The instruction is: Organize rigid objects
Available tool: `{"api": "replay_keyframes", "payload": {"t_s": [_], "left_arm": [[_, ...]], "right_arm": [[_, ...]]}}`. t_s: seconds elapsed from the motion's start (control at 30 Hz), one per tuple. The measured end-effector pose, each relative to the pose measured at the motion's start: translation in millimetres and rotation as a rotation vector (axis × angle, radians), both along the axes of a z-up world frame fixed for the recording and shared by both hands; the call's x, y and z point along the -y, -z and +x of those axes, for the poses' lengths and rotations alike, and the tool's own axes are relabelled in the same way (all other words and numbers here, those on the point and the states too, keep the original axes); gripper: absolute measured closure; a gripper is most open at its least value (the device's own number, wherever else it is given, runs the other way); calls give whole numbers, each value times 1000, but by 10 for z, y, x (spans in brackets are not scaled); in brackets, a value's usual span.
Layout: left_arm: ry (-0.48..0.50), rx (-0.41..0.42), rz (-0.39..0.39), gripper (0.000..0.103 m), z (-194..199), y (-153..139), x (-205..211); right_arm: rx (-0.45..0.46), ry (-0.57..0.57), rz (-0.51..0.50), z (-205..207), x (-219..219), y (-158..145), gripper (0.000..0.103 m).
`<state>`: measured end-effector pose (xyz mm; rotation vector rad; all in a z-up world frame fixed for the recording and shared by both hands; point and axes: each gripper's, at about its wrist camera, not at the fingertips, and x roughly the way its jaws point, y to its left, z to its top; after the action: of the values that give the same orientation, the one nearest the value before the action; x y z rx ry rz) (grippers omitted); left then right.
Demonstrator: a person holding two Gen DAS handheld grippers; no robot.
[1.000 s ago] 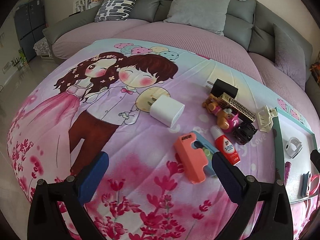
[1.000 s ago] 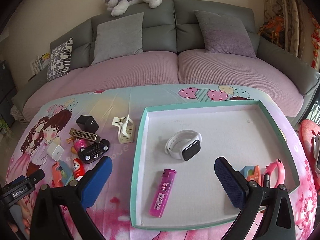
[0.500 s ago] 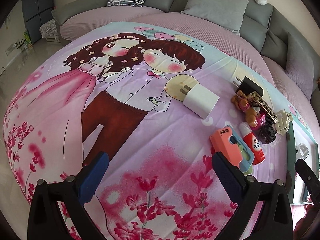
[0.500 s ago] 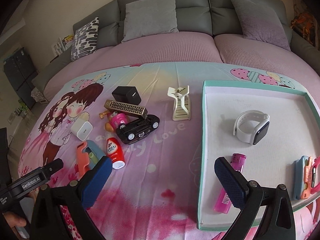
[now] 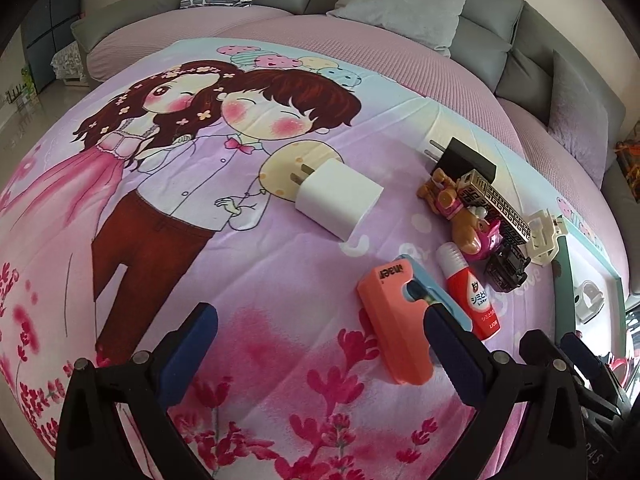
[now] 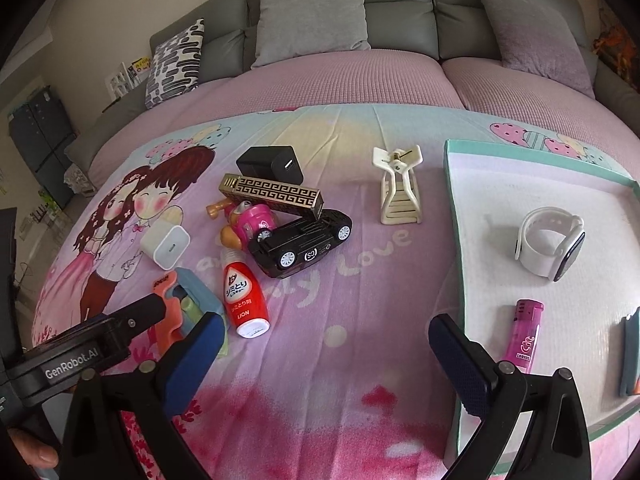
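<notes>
My left gripper (image 5: 320, 332) is open low over the printed cloth, its right finger just in front of a coral and blue holder (image 5: 394, 320). Beside the holder lies a red bottle (image 5: 472, 296), with a white charger (image 5: 338, 204) further back. My right gripper (image 6: 326, 340) is open over bare cloth between the pile and the teal-rimmed tray (image 6: 456, 240). The pile holds a black toy car (image 6: 300, 240), a gold patterned box (image 6: 272, 194), a pink toy figure (image 6: 248, 222) and a black charger (image 6: 272, 164). A cream hair claw (image 6: 400, 192) stands apart.
In the tray lie a white watch (image 6: 548, 242), a pink lighter (image 6: 526, 336) and a dark item at the right edge. The left gripper's arm (image 6: 120, 328) crosses the lower left of the right wrist view. A grey sofa with cushions runs behind.
My right gripper moved left from above the tray to the cloth near the pile. My left gripper swung back right, closer to the coral holder.
</notes>
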<state>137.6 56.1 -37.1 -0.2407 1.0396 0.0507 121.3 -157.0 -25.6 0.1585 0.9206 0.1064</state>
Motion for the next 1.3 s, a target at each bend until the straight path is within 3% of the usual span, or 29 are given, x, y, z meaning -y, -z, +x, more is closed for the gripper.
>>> {"api": "replay_keyframes", "payload": {"t_s": [0.2, 0.3, 0.6, 0.83, 1.07, 1.17, 1.3], "left_arm": [[36, -12, -24, 0, 175, 52, 156], [65, -8, -21, 0, 267, 58, 253], [107, -48, 50, 0, 342, 128, 372], [116, -62, 66, 0, 217, 114, 91], [43, -71, 90, 0, 127, 103, -343], [24, -74, 101, 0, 91, 96, -489], [21, -72, 93, 0, 35, 125, -544]], "right_arm": [[34, 12, -34, -48, 40, -98, 0], [61, 29, -102, -79, 37, -165, 0], [84, 48, -120, -93, 104, -228, 0], [69, -39, -90, -60, -100, -150, 0], [27, -108, -46, 57, -334, 3, 1], [12, -140, -52, 126, -464, 84, 11], [-2, -160, -67, 199, -585, 183, 17]]}}
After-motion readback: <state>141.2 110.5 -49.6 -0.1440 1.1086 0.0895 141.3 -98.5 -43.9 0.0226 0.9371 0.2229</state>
